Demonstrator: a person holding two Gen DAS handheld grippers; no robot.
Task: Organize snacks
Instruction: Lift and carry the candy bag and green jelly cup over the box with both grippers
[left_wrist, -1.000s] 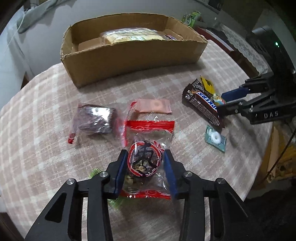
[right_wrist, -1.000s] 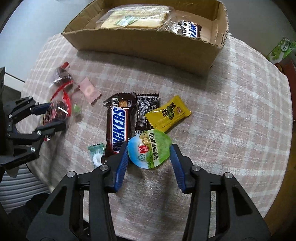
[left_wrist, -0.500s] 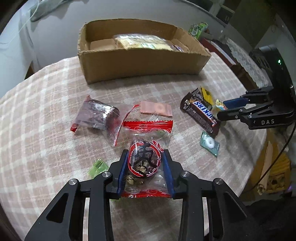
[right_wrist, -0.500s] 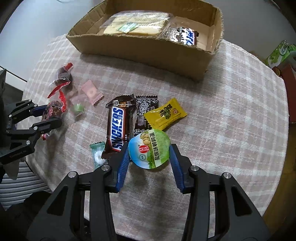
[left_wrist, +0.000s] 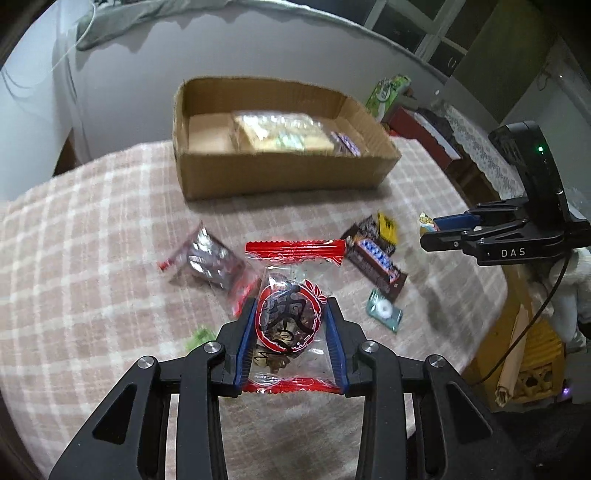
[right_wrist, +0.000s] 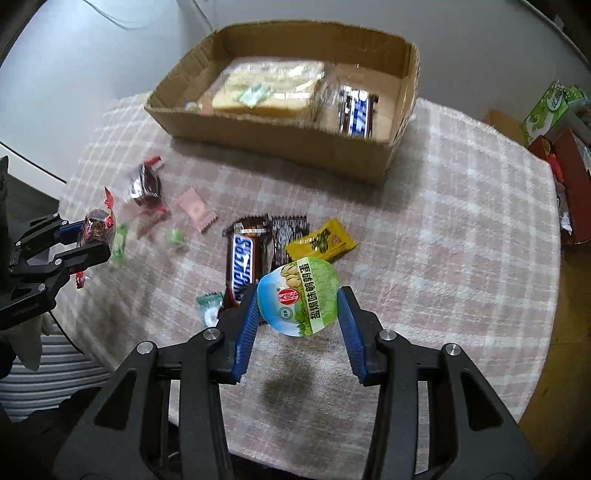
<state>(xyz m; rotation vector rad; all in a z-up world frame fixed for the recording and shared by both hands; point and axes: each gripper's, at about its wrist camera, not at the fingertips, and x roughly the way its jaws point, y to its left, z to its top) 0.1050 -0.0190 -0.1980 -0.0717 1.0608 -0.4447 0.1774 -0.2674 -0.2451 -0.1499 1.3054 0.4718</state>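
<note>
since a second ago you've lifted both grippers off the table; the cardboard box (left_wrist: 284, 173) now sits lower in both views and its inside shows more.

your left gripper (left_wrist: 291, 343) is closed down on the clear red-trimmed snack bag (left_wrist: 291, 314), blue pads pressing both sides, bag raised above the checked tablecloth (left_wrist: 92, 258).

your right gripper (right_wrist: 297, 314) is clamped on the round green-and-blue sealed cup (right_wrist: 299, 295), pads tight on its rim, cup held above the cloth just in front of the snickers bar (right_wrist: 243, 266).

left on the table: snickers bar, a black-patterned packet (right_wrist: 288, 232) touching its right side, a yellow packet (right_wrist: 321, 242) beside that, a teal mint wrapper (right_wrist: 208, 308) at the near-left end of the snickers, a pink wafer packet (right_wrist: 195, 208), a dark candy in a clear red-ended wrapper (right_wrist: 146, 184), and small green candies (right_wrist: 175, 236) near the left gripper.

box is at the far side of the table and holds a wrapped yellow cake pack (right_wrist: 266, 88) with a blue-and-white bar (right_wrist: 356, 110) at its right end.
</note>
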